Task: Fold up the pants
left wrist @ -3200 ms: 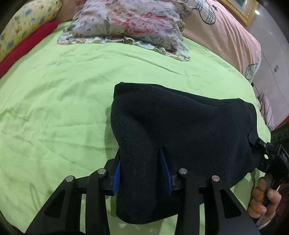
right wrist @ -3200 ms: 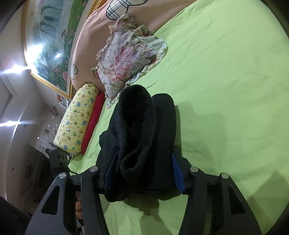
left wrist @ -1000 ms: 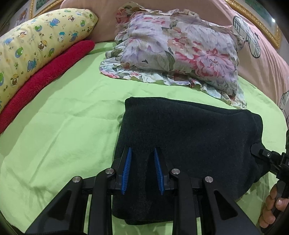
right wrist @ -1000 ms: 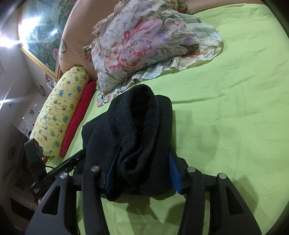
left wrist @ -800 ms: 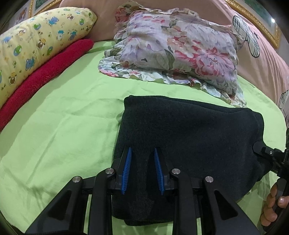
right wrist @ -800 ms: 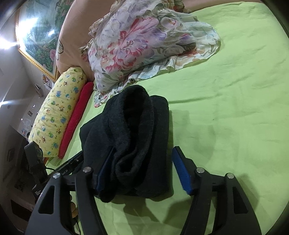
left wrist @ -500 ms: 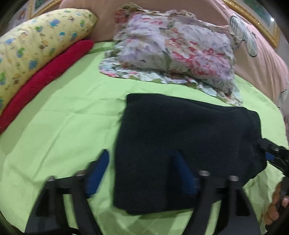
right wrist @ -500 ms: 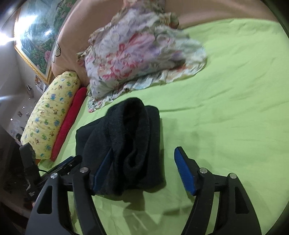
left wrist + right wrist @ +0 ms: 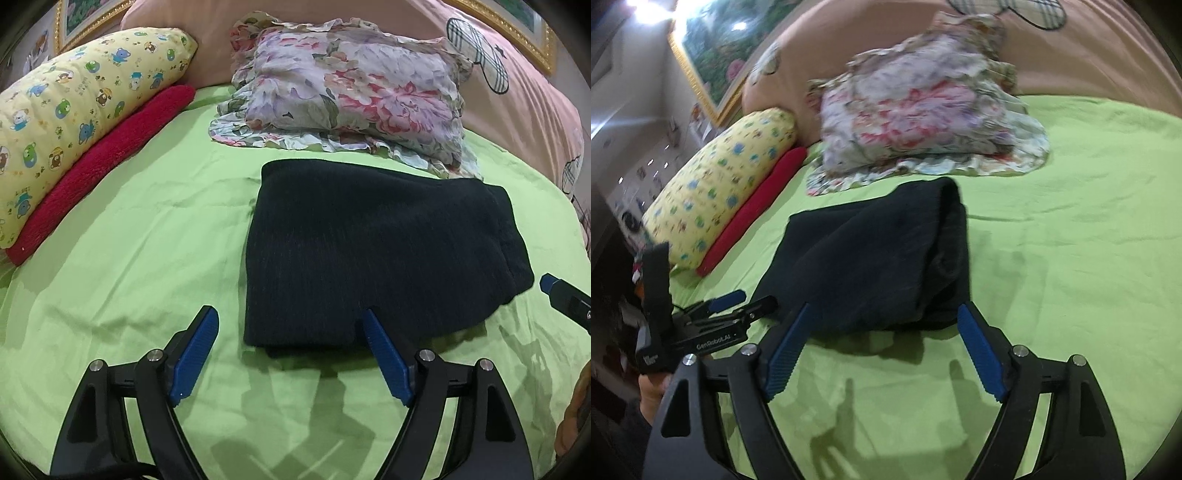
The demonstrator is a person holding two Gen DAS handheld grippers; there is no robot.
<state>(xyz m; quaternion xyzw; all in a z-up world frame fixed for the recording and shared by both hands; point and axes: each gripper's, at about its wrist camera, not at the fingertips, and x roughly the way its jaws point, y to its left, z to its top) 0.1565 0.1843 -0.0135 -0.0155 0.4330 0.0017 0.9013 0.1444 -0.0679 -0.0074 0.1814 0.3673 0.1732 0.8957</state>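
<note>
Lying folded on the green bed sheet [image 9: 129, 236], the black pants [image 9: 369, 251] look done; left tool [image 9: 291, 350] and right tool [image 9: 882, 350] gape wide, empty, and need only pull away.

Your left gripper [image 9: 288, 325] is spread wide, clear of the folded pants [image 9: 373, 254]. They lie flat on the bed [image 9: 147, 229], just below the floral pillow [image 9: 351, 96].

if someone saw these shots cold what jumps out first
The dark folded pants stand out most, lying in a neat block in the middle of the bright green sheet. Both the left gripper and right gripper are open just short of the near edge, holding nothing. Behind the pants lies a floral pillow, and off to the side a yellow cartoon-print bolster with a red roll against it.
</note>
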